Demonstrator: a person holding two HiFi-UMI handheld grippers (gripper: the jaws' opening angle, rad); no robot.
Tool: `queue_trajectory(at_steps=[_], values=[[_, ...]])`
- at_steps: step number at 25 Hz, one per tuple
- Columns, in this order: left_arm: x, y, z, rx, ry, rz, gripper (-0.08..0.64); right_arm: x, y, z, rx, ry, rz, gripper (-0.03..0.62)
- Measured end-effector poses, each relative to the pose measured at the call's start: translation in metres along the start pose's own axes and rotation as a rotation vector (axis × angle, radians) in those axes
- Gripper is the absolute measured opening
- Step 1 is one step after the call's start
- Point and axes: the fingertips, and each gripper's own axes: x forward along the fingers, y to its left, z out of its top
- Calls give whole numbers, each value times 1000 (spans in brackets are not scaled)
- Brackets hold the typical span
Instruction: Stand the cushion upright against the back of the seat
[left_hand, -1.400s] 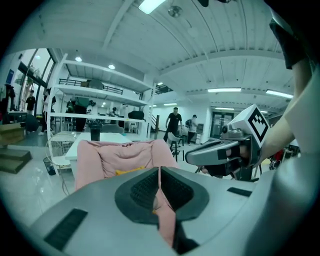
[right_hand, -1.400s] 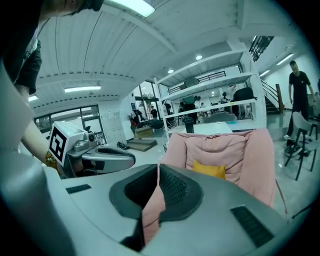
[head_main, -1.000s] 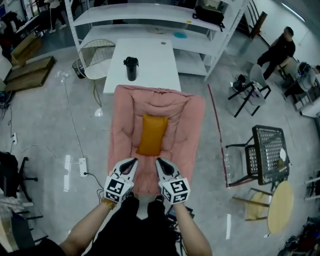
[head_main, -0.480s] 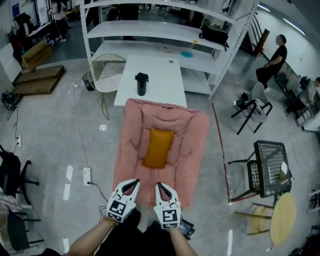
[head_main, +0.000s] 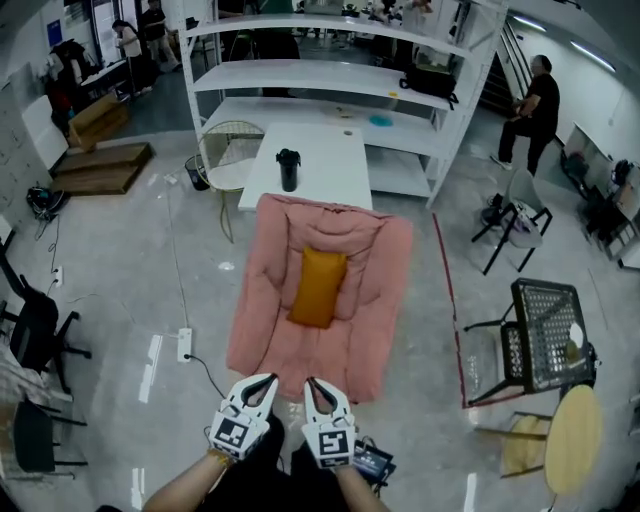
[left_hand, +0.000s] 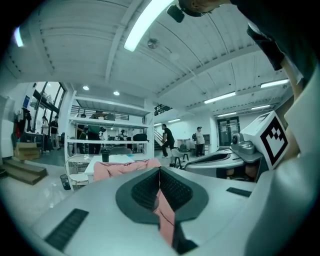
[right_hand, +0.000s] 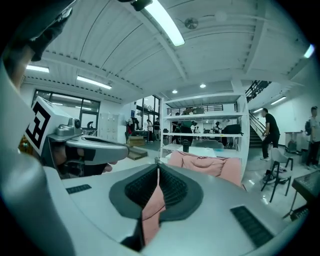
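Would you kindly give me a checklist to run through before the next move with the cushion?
1. Left gripper shut and empty: ok.
2. Right gripper shut and empty: ok.
3. Both grippers apart from the seat: ok, they hang short of its near edge.
4. Cushion on the middle of the seat, far end toward the back: ok.
5. Cushion upright against the back: cannot tell from above.
6. Bottle on the table, apart from the seat: ok.
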Motion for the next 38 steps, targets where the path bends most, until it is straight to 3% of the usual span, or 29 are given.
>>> queue_trajectory(at_steps=[10, 18, 25, 38], values=[[-60, -39, 3, 23, 0, 41, 14, -70, 35, -8, 3, -11, -45, 23], [-111, -52, 0, 27, -40, -19, 14, -104, 93, -6, -26, 7, -108, 15], [-149, -54, 7, 29, -59, -26, 14, -115, 140, -11, -18, 23, -86, 14], [-185, -56, -19, 33, 12, 78, 14, -124, 158, -17, -42, 27, 15, 14]])
